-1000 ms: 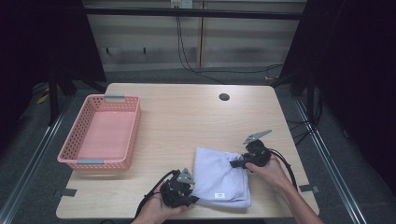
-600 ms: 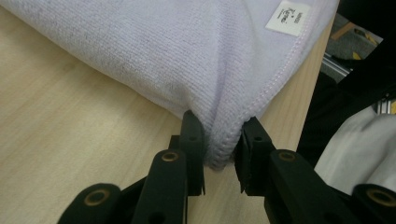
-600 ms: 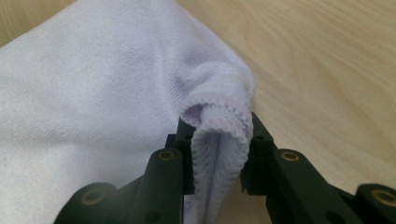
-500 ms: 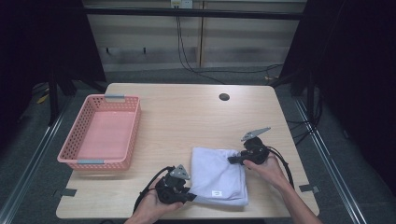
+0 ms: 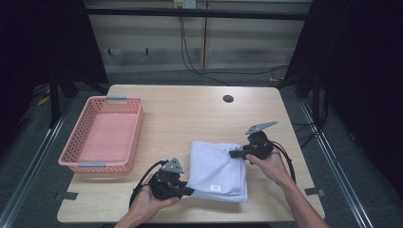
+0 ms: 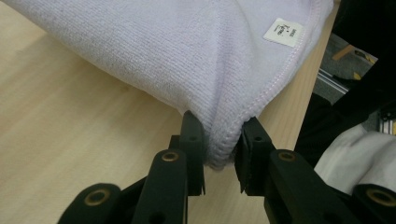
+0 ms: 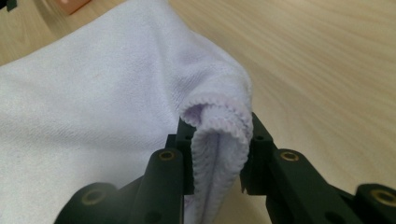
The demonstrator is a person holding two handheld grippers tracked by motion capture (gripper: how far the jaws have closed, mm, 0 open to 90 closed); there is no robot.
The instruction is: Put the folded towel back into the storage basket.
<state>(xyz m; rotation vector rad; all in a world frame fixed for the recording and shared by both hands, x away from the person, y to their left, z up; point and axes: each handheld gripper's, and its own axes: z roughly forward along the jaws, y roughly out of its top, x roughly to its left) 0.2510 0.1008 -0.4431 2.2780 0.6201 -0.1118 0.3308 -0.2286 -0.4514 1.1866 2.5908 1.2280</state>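
two grippers: left gripper (image 6: pixel 217 154) and right gripper (image 7: pixel 217 154) each pinched a towel (image 5: pixel 216 166) corner
towel: soft, ribbed, pale lilac, stitched hem
label (image 6: pixel 283 31): small, white, writing unreadable

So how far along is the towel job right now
Done: the white towel lies folded on the table. In hand: the left gripper pinches its near corner and the right gripper its far corner, both starting to lift. Left, probably: carrying it into the pink basket, which holds nothing.
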